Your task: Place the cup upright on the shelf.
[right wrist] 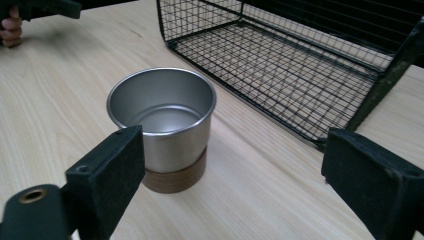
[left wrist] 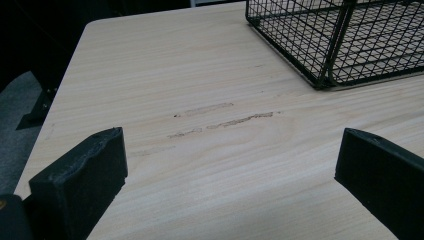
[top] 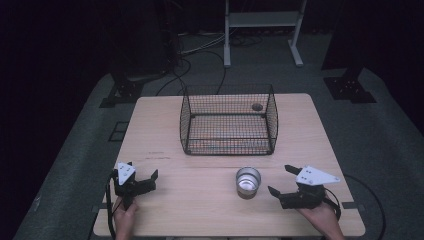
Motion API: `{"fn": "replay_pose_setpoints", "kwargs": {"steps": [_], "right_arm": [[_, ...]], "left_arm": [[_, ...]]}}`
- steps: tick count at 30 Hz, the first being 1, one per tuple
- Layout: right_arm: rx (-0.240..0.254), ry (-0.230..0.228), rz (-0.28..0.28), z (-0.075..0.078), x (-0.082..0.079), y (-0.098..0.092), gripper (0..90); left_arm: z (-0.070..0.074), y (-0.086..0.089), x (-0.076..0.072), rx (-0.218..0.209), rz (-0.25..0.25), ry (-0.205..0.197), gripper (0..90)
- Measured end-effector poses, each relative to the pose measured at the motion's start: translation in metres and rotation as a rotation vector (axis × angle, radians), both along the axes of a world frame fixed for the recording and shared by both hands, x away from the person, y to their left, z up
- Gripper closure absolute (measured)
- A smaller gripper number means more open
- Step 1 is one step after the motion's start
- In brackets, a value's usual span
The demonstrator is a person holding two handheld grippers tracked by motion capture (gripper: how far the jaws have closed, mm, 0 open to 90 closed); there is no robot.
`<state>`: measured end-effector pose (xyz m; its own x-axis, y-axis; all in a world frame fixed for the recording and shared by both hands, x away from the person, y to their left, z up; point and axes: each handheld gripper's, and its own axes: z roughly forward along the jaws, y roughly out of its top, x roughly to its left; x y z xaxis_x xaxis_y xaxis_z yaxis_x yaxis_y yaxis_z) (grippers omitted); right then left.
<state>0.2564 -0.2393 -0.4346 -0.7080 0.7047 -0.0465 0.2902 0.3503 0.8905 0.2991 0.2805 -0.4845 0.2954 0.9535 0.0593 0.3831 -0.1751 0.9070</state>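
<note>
We see the wooden table carrying a black wire basket near its far edge, open at the top, probably so that something can be lowered inside. In front of it stands a steel cup on a wooden base, upright, near our right gripper. This gripper is spread wide and aimed at the cup, not touching it. Our left gripper waits apart, also released and empty.
</note>
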Motion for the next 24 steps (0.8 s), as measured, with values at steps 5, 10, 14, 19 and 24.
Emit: {"fn": "replay_pose_setpoints", "kwargs": {"steps": [5, 10, 14, 19, 24], "right_arm": [[-0.016, 0.022, 0.021, -0.003, 0.001, 0.008, 8.7], [-0.032, 0.034, 0.039, -0.005, 0.002, 0.014, 8.7], [-0.042, 0.044, 0.047, -0.007, 0.002, 0.018, 8.7], [-0.054, 0.069, 0.054, -0.010, 0.005, 0.025, 7.9], [-0.060, 0.081, 0.069, -0.012, 0.005, 0.032, 7.9]], "left_arm": [[0.000, 0.000, 0.000, 0.001, 0.001, 0.000, 0.0], [0.000, 0.000, 0.000, 0.001, 0.002, 0.001, 0.0], [0.000, 0.000, 0.000, 0.002, 0.001, 0.001, 0.0], [0.000, 0.000, 0.000, 0.003, 0.001, 0.002, 0.0], [0.000, 0.000, 0.000, -0.001, 0.002, 0.000, 0.0]]}}
